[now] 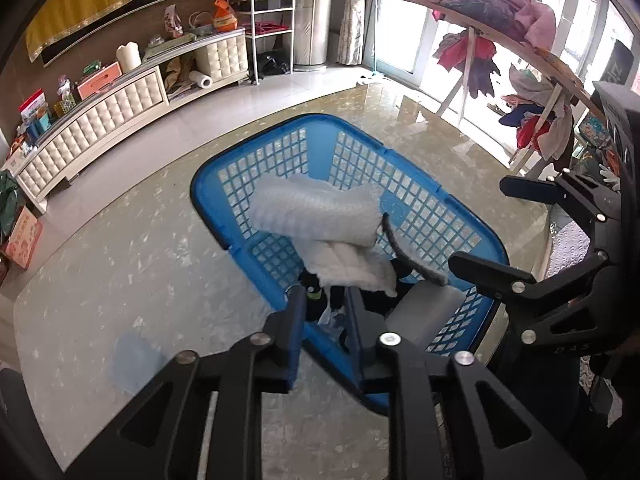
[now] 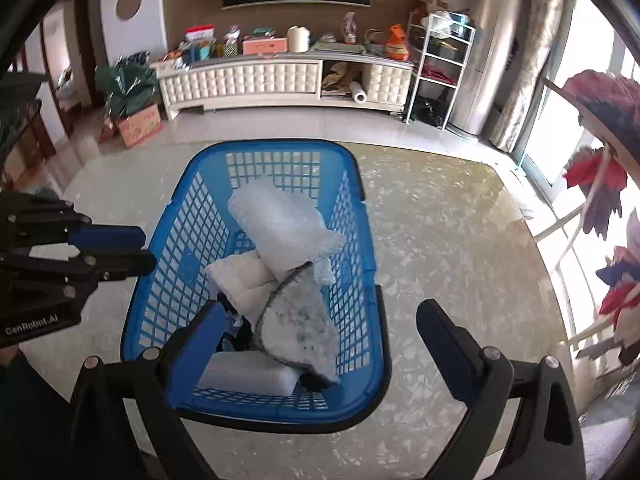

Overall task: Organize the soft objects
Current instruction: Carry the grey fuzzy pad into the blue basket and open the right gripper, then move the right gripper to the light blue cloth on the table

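A blue basket (image 2: 256, 408) stands on the pale glossy table (image 2: 440, 260) and holds the soft items. Uppermost is a roll of bubble wrap (image 2: 280, 232), lying tilted across the middle of the basket. Beneath it, toward the left wall, sits a folded white towel (image 2: 240, 280). A grey-white furry cloth with a dark edge (image 2: 300, 328) lies under the roll toward the near end, and a pale grey block (image 2: 248, 376) rests at the near wall, touching that cloth. Dark items lie at the bottom; they cannot be identified. The left gripper (image 1: 324, 300) is at the basket's near rim, fingers close together with a narrow gap, holding nothing; in the right wrist view it (image 2: 140, 248) is beside the basket's left wall. The right gripper (image 2: 320, 328) is above the near end of the basket, fingers wide apart and empty. Beyond the table are a white cabinet (image 2: 248, 80), a white wire shelf (image 2: 436, 68) and a rack of coloured clothes (image 1: 500, 12).
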Demonstrator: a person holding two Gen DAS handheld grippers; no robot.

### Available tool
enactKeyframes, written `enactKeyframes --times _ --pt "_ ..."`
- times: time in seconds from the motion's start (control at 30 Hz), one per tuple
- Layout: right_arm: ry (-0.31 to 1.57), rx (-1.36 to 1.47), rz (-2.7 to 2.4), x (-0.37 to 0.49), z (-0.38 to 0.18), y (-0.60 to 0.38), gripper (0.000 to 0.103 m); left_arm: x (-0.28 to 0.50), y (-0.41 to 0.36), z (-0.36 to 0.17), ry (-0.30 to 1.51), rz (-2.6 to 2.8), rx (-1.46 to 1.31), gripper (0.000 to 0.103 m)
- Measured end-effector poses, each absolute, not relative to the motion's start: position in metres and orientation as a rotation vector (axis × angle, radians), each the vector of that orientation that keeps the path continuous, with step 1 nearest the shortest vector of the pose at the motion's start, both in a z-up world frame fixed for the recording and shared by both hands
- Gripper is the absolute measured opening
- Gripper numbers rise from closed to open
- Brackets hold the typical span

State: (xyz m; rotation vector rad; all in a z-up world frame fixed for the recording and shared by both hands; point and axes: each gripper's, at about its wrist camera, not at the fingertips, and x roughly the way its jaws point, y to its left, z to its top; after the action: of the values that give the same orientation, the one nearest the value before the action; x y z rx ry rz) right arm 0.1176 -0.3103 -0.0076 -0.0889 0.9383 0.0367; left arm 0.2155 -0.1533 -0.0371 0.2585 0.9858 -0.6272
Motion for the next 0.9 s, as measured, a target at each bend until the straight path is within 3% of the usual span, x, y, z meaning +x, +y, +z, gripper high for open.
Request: enactKeyframes --times 0.2,0.3,0.47,0.53,0.67,0.73,0.9 --pt "0.933 -0.053 0.02 0.117 -0.011 -0.318 0.096 0.215 -0.166 -0.038 0.967 -0.66 0.267 0.057" --pt "0.934 -0.07 0.016 0.115 -0.012 -0.316 0.096 0.214 -0.169 -0.038 0.966 -0.662 0.271 0.059" --pt "0.936 -0.061 0.009 0.114 -0.012 -0.316 0.096 0.214 -0.171 -0.04 0.982 -0.663 0.305 0.071" --pt "0.94 -0.053 0.008 0.113 -0.012 -0.315 0.097 0.213 -0.169 -0.04 0.988 -0.664 0.312 0.082" --pt "0.943 -0.05 0.011 0.113 -0.01 -0.31 0.098 0.208 -0.161 -0.035 0.958 -0.649 0.334 0.09" --pt "0.939 -0.057 0.017 0.112 -0.007 -0.305 0.098 0.206 -0.155 -0.032 0.942 -0.631 0.351 0.103" --pt "0.93 -0.062 0.038 0.114 -0.001 -0.294 0.098 0.205 -0.135 -0.025 0.915 -0.584 0.323 0.103"
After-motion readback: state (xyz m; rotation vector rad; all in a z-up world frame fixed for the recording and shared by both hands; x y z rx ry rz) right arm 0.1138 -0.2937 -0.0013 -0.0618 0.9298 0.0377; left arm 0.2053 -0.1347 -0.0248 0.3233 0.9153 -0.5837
